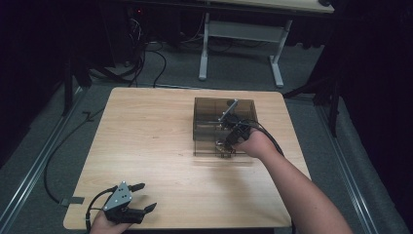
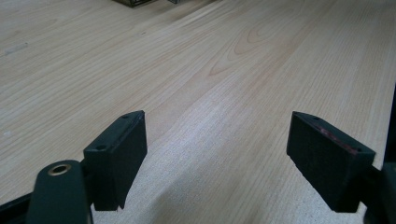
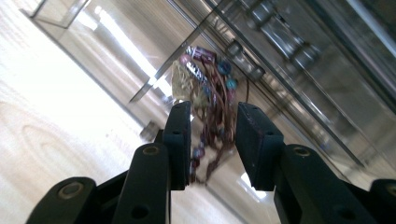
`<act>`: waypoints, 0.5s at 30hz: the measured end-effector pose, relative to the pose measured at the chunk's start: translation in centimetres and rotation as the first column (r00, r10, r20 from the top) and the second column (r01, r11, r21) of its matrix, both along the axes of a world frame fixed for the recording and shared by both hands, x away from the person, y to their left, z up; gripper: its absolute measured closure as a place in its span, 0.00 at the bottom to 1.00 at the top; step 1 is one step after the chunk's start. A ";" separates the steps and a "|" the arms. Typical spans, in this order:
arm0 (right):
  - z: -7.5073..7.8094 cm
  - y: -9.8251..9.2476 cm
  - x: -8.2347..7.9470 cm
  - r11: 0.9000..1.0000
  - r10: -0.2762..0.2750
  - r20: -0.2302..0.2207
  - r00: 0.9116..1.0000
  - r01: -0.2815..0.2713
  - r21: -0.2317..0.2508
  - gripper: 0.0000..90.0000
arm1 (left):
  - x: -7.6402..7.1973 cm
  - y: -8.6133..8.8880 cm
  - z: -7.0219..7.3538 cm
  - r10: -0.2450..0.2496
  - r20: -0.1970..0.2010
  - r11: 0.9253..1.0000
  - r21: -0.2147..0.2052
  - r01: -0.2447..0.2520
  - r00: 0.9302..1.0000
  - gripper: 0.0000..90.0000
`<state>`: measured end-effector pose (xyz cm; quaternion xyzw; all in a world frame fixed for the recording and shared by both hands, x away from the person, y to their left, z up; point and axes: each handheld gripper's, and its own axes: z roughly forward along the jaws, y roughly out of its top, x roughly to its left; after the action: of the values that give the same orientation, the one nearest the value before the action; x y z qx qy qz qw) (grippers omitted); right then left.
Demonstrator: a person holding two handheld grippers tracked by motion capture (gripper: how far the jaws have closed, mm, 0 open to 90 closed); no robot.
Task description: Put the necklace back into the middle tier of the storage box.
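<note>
A smoky clear plastic box [image 1: 209,101] stands right of the table's middle. My right gripper [image 1: 225,144] reaches down into its near compartment. In the right gripper view a tangle of beaded jewellery [image 3: 210,88], brown cords with blue and purple beads, lies on the box floor [image 3: 116,42]. Some strands run between the jaws of my right gripper [image 3: 212,140], and a gap shows beside the pads, so it is open. My left gripper [image 1: 148,196] rests at the table's near left corner. It is open, with nothing but bare wood between the jaws of my left gripper [image 2: 215,154].
A thin clear divider [image 3: 163,65] crosses the box floor beside the jewellery. The wooden table [image 1: 146,136] spreads wide to the left of the box. Beyond it stand a white-legged desk [image 1: 203,48] and floor cables [image 1: 156,53]; a cable [image 1: 48,165] trails off the left edge.
</note>
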<state>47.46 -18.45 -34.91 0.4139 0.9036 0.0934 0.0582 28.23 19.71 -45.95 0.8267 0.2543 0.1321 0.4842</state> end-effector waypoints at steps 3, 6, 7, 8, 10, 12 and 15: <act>0.4 -0.8 -0.9 1.000 -0.025 -0.013 1.000 0.025 0.019 0.76 | 0.0 0.0 0.0 -0.003 -0.002 1.000 0.005 0.003 1.000 0.23; -0.4 -1.5 -1.4 0.999 -0.029 -0.026 0.999 0.030 0.013 0.82 | 0.0 0.0 0.0 -0.002 -0.001 1.000 0.007 0.002 1.000 0.23; -0.6 -1.6 -1.4 0.999 -0.029 -0.026 0.999 0.029 0.016 0.85 | 0.0 0.0 0.0 -0.001 0.002 1.000 0.009 0.001 1.000 0.23; -0.9 -1.7 -1.4 0.999 -0.032 -0.028 0.999 0.032 0.023 0.88 | 0.0 0.0 0.0 0.002 0.002 1.000 0.006 -0.002 1.000 0.23; -1.1 -1.6 -1.5 0.999 -0.027 -0.025 0.999 0.027 0.017 0.96 | 0.0 0.0 0.0 0.006 0.004 1.000 0.005 -0.006 1.000 0.23; -1.2 -1.3 -1.3 1.000 -0.014 -0.026 1.000 0.014 0.011 0.99 | 0.0 0.0 0.0 0.009 0.003 1.000 0.001 -0.009 1.000 0.23; -1.6 -1.0 -1.0 1.000 -0.018 -0.028 0.999 0.018 0.007 1.00 | 0.0 0.1 0.0 0.007 0.002 1.000 -0.003 -0.007 1.000 0.23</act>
<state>46.48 -19.41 -36.47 0.4237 0.9002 0.0902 0.0448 28.24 19.76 -45.94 0.8248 0.2572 0.1342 0.4853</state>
